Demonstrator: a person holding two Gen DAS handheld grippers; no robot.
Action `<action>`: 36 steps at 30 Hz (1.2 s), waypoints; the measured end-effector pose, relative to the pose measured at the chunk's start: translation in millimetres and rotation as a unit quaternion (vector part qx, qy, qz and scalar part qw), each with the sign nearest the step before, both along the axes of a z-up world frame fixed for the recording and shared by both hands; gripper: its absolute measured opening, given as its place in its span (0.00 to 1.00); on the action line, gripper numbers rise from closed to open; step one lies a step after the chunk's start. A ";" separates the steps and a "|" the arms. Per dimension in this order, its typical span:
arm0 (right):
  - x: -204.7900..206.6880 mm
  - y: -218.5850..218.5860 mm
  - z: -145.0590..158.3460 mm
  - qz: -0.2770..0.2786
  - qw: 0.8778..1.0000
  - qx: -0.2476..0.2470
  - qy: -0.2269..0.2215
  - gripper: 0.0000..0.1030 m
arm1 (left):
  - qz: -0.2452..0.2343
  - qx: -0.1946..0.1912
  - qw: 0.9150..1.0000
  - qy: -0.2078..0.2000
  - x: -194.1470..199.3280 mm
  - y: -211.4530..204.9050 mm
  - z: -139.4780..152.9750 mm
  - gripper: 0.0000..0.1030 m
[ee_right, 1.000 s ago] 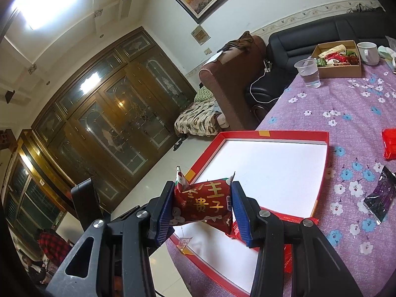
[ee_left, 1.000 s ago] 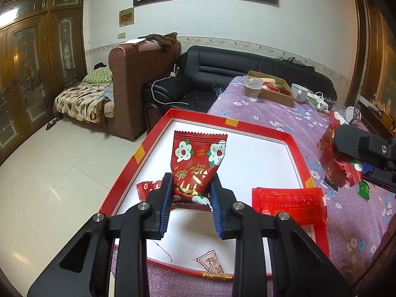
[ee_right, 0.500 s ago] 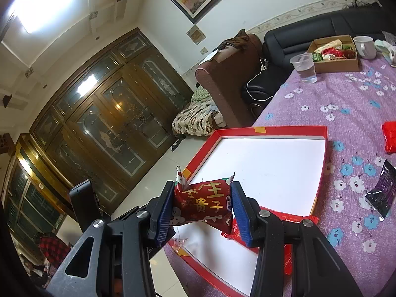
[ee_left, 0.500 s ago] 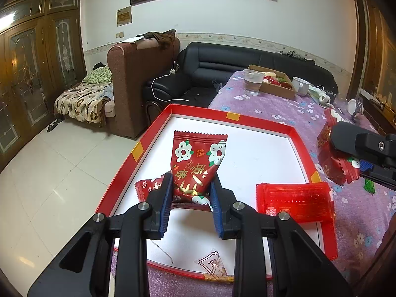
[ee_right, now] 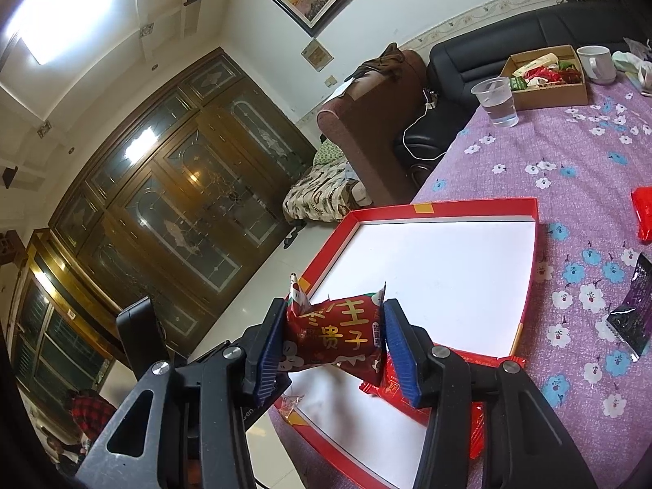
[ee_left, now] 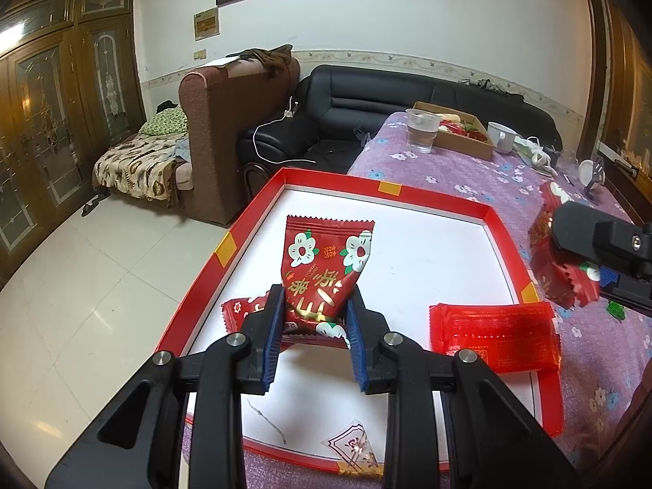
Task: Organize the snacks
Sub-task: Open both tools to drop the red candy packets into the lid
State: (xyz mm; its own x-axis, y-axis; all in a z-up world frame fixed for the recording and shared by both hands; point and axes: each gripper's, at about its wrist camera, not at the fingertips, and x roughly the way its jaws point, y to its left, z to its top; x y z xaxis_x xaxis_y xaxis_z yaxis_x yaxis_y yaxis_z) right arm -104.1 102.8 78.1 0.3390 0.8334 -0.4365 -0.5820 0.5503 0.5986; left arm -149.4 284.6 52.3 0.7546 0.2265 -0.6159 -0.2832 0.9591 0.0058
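Observation:
My left gripper (ee_left: 316,297) is shut on a red snack packet with white flowers (ee_left: 328,261), held upright over the near left part of a red tray with a white floor (ee_left: 407,195). Under it lies another red packet (ee_left: 240,309), and a flat red translucent pack (ee_left: 493,334) lies at the tray's near right. My right gripper (ee_right: 332,326) holds a red packet with gold characters (ee_right: 338,338) above the tray's (ee_right: 444,208) near corner. Its jaws are opening, with the pads still touching the packet's ends.
The table wears a purple flowered cloth (ee_right: 570,163). A dark purple packet (ee_right: 631,318) and a red pack (ee_right: 644,216) lie right of the tray. A plastic cup (ee_right: 495,102), a cardboard box of snacks (ee_right: 546,93) and a mug (ee_right: 599,63) stand at the far end. A small clear wrapper (ee_left: 354,444) lies at the tray's near rim.
The right jaws stand slightly wider around the packet. The left gripper and its packet have hardly moved.

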 end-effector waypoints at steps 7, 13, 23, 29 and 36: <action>3.1 -13.3 3.3 -0.014 1.000 0.011 0.005 0.53 | 0.009 -0.012 1.000 0.006 1.2 7.0 -1.8 0.36; 13.2 -32.9 3.1 -0.037 0.999 0.031 0.024 0.54 | 0.010 -0.014 1.000 -0.008 -1.5 10.0 2.3 0.50; 16.1 -50.4 -23.0 -0.056 0.997 -0.004 0.058 0.55 | 0.008 -0.021 0.999 -0.028 -10.3 25.5 6.0 0.71; 19.0 -59.5 -44.6 -0.039 0.992 0.027 0.119 0.55 | 0.021 -0.005 0.999 -0.042 -18.3 34.4 10.4 0.71; 16.7 -41.7 -47.9 -0.015 0.992 0.017 0.124 0.58 | 0.034 0.013 0.998 -0.049 -27.5 41.2 13.2 0.71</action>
